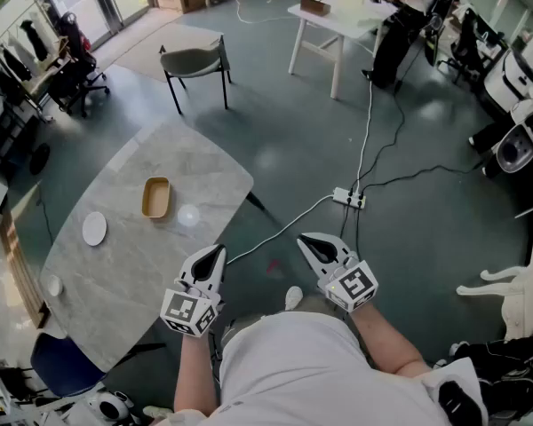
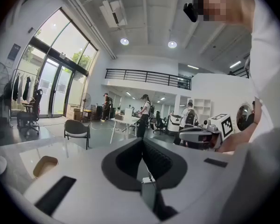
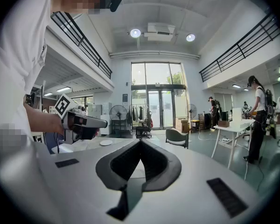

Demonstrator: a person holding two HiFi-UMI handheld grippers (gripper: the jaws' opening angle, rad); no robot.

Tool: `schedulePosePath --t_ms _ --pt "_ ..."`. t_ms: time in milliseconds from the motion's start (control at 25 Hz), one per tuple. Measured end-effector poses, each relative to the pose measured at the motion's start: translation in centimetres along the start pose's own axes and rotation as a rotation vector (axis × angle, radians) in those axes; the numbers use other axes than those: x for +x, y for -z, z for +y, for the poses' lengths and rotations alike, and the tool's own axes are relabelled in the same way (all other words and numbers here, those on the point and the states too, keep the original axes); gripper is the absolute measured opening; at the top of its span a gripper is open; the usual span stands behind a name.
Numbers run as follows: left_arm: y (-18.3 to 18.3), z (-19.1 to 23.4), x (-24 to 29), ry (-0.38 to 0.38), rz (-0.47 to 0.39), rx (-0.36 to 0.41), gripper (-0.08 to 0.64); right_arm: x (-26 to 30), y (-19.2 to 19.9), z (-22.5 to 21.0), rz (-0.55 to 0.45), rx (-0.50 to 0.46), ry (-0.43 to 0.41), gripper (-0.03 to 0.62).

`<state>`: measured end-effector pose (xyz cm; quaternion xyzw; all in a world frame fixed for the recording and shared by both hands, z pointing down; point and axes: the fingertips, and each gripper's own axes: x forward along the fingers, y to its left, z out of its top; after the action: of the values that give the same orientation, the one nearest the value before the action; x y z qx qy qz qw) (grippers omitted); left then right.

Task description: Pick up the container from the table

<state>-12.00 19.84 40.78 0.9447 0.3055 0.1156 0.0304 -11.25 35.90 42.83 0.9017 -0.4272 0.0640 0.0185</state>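
Head view, steeply down onto a pale marbled table [image 1: 115,273] at the left of a grey floor. On it, a shallow tan container [image 1: 156,197], oblong, lying flat toward the far side, untouched and well apart from both grippers. Lower and to its left, a small white plate [image 1: 94,228]. At the bottom, two hand-held grippers side by side in front of a white-shirted torso: left gripper [image 1: 215,252] just beside the table's right-hand edge, right gripper [image 1: 311,241] over bare floor, clear of the table. Left gripper view: jaws pressed together at the tips, nothing between them; tan container low at the left on the tabletop, some way ahead. Right gripper view: jaws likewise closed tip to tip, pinching nothing; white plate beyond on the table. Farther off in head view, a grey chair [image 1: 195,63], a white desk [image 1: 338,20] with a person at it, and a power strip [image 1: 349,198] with white cable trailing across the floor
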Motion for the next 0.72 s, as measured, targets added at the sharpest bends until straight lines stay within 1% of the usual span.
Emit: schedulePosePath --t_ms 240,400,520,600,720 --pt "-0.4 -1.9 4.2 0.003 0.016 0.015 0.002 -1.6 0.5 -4.2 0.004 0.030 0.001 0.009" --pt "-0.7 -2.9 6.4 -0.006 0.031 0.014 0.002 -2.3 0.7 -6.5 -0.004 0.034 -0.012 0.009" --pt "-0.8 -3.4 8.1 -0.012 0.040 0.006 0.002 -2.4 1.0 -8.3 -0.017 0.063 -0.032 0.009" --pt "-0.5 -3.1 8.9 -0.015 0.048 -0.001 0.002 -1.9 1.4 -9.1 -0.028 0.083 -0.045 0.009" --pt "0.2 -1.4 9.5 -0.024 0.055 -0.018 0.002 -0.1 1.9 -9.6 -0.032 0.106 -0.065 0.009"
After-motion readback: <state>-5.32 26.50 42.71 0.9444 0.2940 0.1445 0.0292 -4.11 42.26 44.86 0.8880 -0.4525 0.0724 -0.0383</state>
